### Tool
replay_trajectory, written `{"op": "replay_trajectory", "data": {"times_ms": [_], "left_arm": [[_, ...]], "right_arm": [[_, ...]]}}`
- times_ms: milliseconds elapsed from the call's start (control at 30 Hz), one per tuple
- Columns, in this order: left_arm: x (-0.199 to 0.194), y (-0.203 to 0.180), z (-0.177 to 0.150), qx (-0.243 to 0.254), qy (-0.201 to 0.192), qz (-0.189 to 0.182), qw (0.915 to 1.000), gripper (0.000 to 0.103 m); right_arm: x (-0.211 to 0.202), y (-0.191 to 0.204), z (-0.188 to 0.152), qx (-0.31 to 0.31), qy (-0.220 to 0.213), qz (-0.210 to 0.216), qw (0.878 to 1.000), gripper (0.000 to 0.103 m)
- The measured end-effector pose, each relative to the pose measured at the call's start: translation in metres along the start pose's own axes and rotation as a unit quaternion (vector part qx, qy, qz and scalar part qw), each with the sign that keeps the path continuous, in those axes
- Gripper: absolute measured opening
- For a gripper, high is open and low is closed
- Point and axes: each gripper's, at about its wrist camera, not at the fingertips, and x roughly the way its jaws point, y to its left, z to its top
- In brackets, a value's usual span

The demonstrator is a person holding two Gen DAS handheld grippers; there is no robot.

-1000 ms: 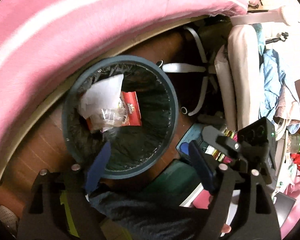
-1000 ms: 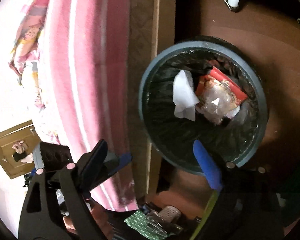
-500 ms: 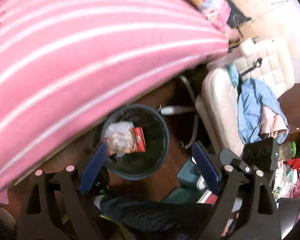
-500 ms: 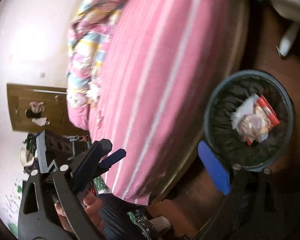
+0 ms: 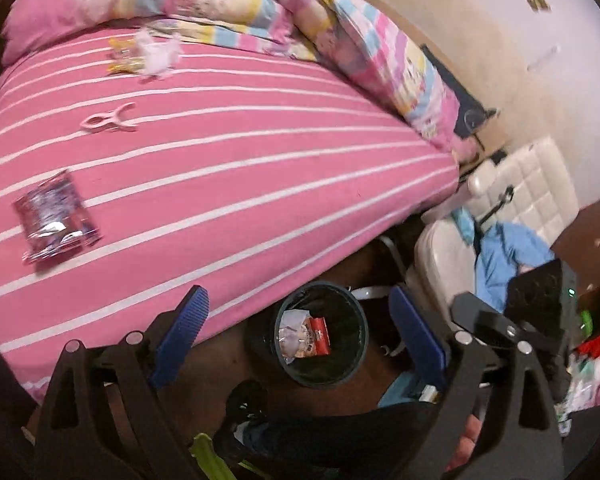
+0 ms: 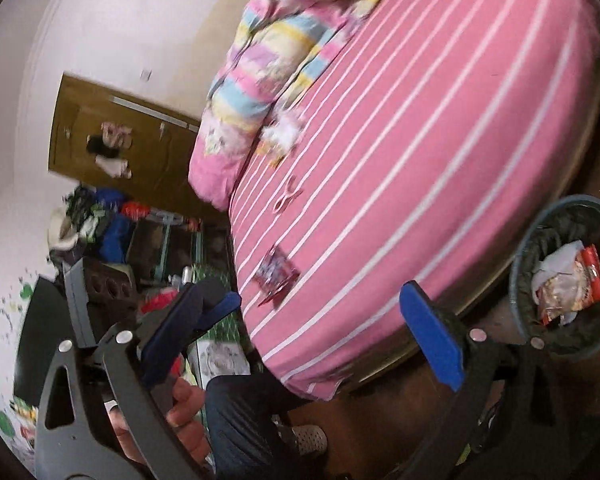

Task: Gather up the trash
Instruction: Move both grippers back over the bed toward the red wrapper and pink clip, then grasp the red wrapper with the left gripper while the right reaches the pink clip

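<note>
A dark round bin (image 5: 359,344) stands on the floor beside the pink striped bed (image 5: 228,160); it holds a white tissue, a clear bag and a red packet (image 5: 318,336). It also shows in the right wrist view (image 6: 518,280). On the bed lie a shiny red-purple snack wrapper (image 5: 54,222) (image 6: 276,276), and a white tissue with yellow wrappers (image 5: 148,54) (image 6: 280,138). My left gripper (image 5: 298,332) is open and empty, high above the bin. My right gripper (image 6: 332,328) is open and empty over the bed's edge.
A pink clothes peg (image 5: 108,120) lies on the bed. A pastel quilt (image 5: 300,32) is bunched at the head. A white chair (image 5: 512,216) with blue clothes stands right of the bin. A wooden door (image 6: 116,136) and clutter stand beyond the bed.
Both grippers have risen and pulled back from the bin, so the bin looks much smaller and the bed top with its wrappers has come into view. Both stay open.
</note>
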Motion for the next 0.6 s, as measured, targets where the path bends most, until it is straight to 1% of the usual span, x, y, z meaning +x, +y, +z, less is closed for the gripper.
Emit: {"op": "replay_trajectory", "data": {"times_ms": [33, 100, 133, 167, 200, 333, 467, 600], "left_arm": [[-0.011, 0.016, -0.001, -0.011, -0.007, 0.001, 0.9999, 0.089], [-0.022, 0.035, -0.005, -0.026, -0.015, 0.006, 0.9995, 0.089], [-0.028, 0.050, -0.007, -0.037, -0.018, 0.010, 0.9991, 0.089], [-0.033, 0.066, -0.009, -0.050, -0.021, 0.014, 0.9984, 0.089], [-0.038, 0.084, -0.011, -0.064, -0.024, 0.019, 0.9975, 0.089], [-0.053, 0.145, -0.016, -0.113, -0.032, 0.031, 0.9926, 0.089], [-0.060, 0.198, -0.012, -0.148, -0.038, 0.042, 0.9873, 0.090], [-0.041, 0.250, 0.000, -0.183, -0.028, 0.050, 0.9814, 0.089]], "right_arm": [[0.015, 0.011, -0.001, -0.006, 0.013, 0.000, 1.000, 0.098], [0.036, 0.024, -0.003, -0.009, 0.034, 0.005, 0.999, 0.098], [0.043, 0.026, -0.003, -0.010, 0.042, 0.007, 0.999, 0.098], [0.062, 0.034, -0.005, -0.014, 0.061, 0.008, 0.998, 0.098], [0.067, 0.036, -0.006, -0.016, 0.068, 0.008, 0.998, 0.098], [0.123, 0.057, -0.010, -0.022, 0.115, 0.000, 0.993, 0.098], [0.162, 0.067, -0.006, -0.025, 0.132, -0.013, 0.991, 0.098], [0.200, 0.075, 0.008, -0.024, 0.142, -0.024, 0.989, 0.098]]}}
